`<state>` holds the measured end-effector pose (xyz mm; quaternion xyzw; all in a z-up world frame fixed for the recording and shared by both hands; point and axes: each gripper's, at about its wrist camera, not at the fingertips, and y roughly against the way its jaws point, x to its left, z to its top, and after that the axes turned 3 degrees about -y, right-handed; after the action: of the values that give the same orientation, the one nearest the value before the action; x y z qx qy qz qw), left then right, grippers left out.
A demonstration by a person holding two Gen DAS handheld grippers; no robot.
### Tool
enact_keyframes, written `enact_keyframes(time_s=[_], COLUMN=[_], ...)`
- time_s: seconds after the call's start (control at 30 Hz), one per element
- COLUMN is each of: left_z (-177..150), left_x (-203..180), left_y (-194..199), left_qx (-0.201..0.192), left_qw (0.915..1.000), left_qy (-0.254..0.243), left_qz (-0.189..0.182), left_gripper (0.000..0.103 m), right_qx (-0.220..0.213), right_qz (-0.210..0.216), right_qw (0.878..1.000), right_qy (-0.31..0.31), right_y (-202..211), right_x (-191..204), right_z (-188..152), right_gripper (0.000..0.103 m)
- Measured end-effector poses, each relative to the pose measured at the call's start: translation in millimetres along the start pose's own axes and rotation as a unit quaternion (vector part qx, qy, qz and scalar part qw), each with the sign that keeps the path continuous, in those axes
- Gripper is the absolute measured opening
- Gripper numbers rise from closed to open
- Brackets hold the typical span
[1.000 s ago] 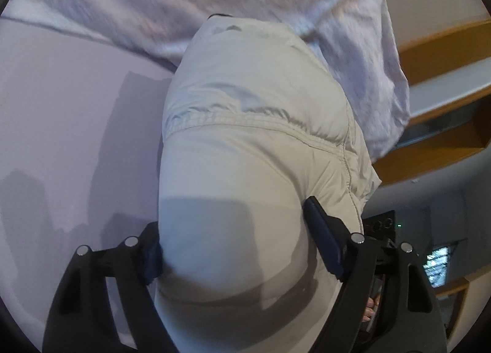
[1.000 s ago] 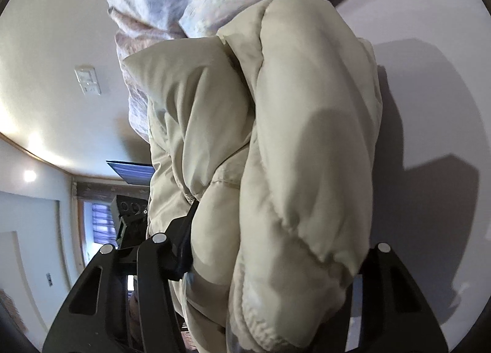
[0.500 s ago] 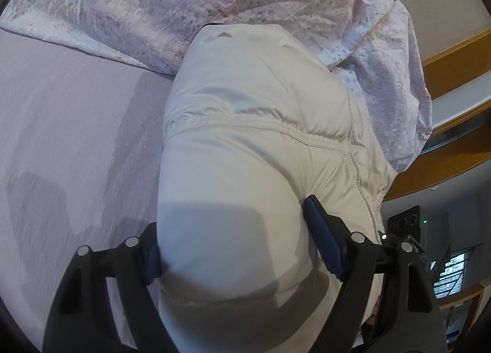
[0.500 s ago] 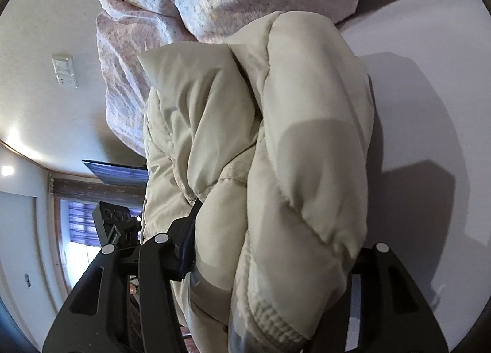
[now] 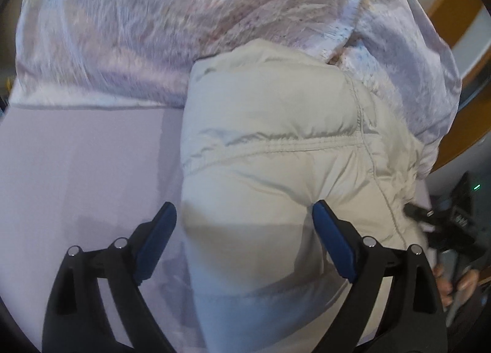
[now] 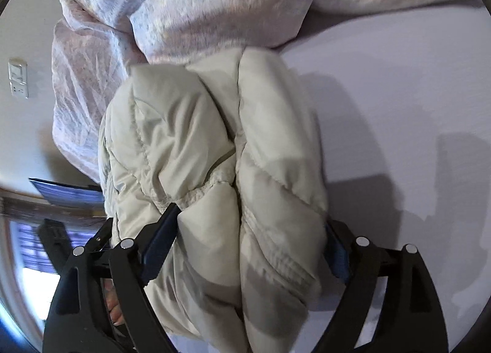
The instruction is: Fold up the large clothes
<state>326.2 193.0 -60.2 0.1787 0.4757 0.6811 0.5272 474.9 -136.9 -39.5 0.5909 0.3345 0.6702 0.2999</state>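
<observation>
A cream quilted puffer jacket (image 5: 276,144) is bunched into a thick folded roll on the pale lilac bed sheet (image 5: 76,169). My left gripper (image 5: 245,218) straddles one end of the roll; its right pad presses the fabric, while the left pad stands just clear of it. In the right wrist view the same jacket (image 6: 214,153) fills the middle, and my right gripper (image 6: 251,224) squeezes the thick bundle between both blue pads. The jacket's far end touches the crumpled duvet.
A crumpled floral duvet (image 5: 184,21) lies heaped just beyond the jacket; it also shows in the right wrist view (image 6: 199,9). A wooden bed frame (image 5: 460,126) and the other hand's gripper (image 5: 454,218) are at right. A wall switch (image 6: 18,77) is at left.
Both grippers have moved with the jacket toward the duvet, which now fills more of each view. The left gripper's left pad has drawn away from the fabric.
</observation>
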Motion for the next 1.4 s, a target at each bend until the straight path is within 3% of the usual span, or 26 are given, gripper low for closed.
enact_keyframes(time_s=[0.17, 0.3, 0.47, 0.57, 0.83, 0.97, 1.2, 1.4], left_z=[-1.8, -5.1, -6.6, -8.5, -16.9, -21.3, -26.8, -29.0], left_x=[-12.2, -19.7, -36.8, -46.4, -59.6, -63.4, -67.3, -62.8], left_y=[18.0, 32.9, 37.6, 35.9, 20.0, 5.7, -13.9, -8.0], left_qx=[-0.017, -0.038, -0.047, -0.047, -0.033, -0.017, -0.003, 0.001], left_qw=[0.9969, 0.9942, 0.9934, 0.9927, 0.9921, 0.9929, 0.9907, 0.9929], left_qy=[-0.045, -0.059, -0.069, -0.080, -0.098, -0.100, -0.109, -0.088], left_qz=[0.062, 0.081, 0.079, 0.077, 0.070, 0.061, 0.082, 0.080], left_gripper=[0.091, 0.093, 0.094, 0.094, 0.095, 0.098, 0.101, 0.101], right_qx=[-0.076, -0.126, -0.115, -0.105, -0.114, -0.101, -0.100, -0.092], right_qz=[-0.080, -0.070, -0.075, -0.095, -0.157, -0.171, -0.174, -0.179], right_qw=[0.993, 0.986, 0.974, 0.965, 0.950, 0.954, 0.956, 0.957], right_qy=[0.043, 0.085, 0.180, 0.222, 0.243, 0.224, 0.213, 0.210], right_y=[46.9, 78.1, 58.4, 42.4, 6.4, -8.2, -19.9, -10.8], right_x=[15.7, 35.1, 86.7, 94.8, 89.9, 73.5, 60.8, 67.9], right_z=[-4.2, -14.2, -43.1, -58.6, -68.2, -68.9, -71.4, -68.6], right_gripper=[0.086, 0.084, 0.055, 0.045, 0.044, 0.044, 0.043, 0.045])
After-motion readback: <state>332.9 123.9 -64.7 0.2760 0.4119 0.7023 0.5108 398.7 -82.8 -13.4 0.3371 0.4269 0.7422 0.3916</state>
